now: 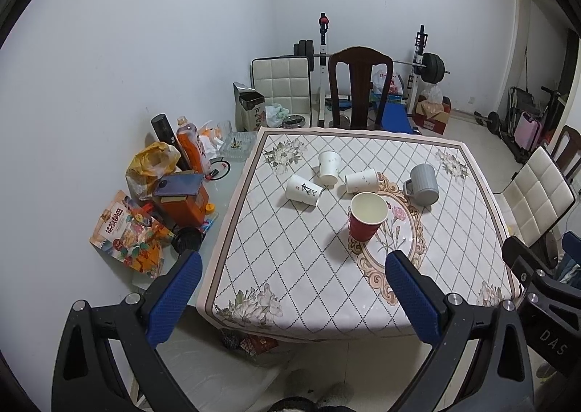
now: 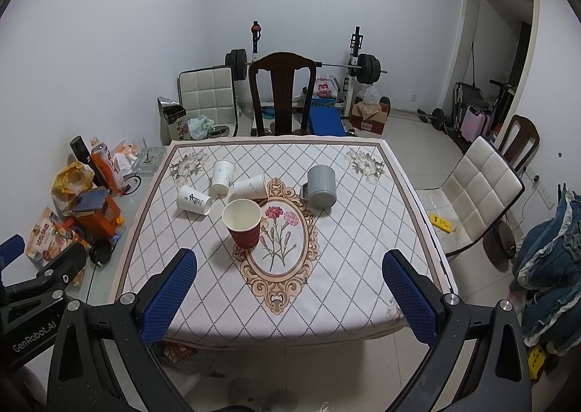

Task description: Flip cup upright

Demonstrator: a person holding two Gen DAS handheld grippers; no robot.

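Observation:
A red paper cup (image 1: pixel 366 217) (image 2: pixel 244 221) stands upright near the middle of the clothed table (image 1: pixel 290 266) (image 2: pixel 345 266). Behind it three white paper cups lie on their sides: one with a logo (image 1: pixel 303 190) (image 2: pixel 193 200), one further back (image 1: pixel 329 168) (image 2: pixel 222 176), one in the middle (image 1: pixel 361 180) (image 2: pixel 250 187). A grey ribbed mug (image 1: pixel 423 184) (image 2: pixel 321 186) sits upside down to the right. My left gripper (image 1: pixel 292 288) and right gripper (image 2: pixel 289 285) are both open and empty, held above the table's near edge, well short of the cups.
Bottles, snack bags and an orange box (image 1: pixel 181 208) (image 2: pixel 96 215) crowd the glass surface left of the cloth. A dark wooden chair (image 1: pixel 359 85) (image 2: pixel 283 92) stands at the far edge, a white padded chair (image 2: pixel 479 190) at the right. Weights stand behind.

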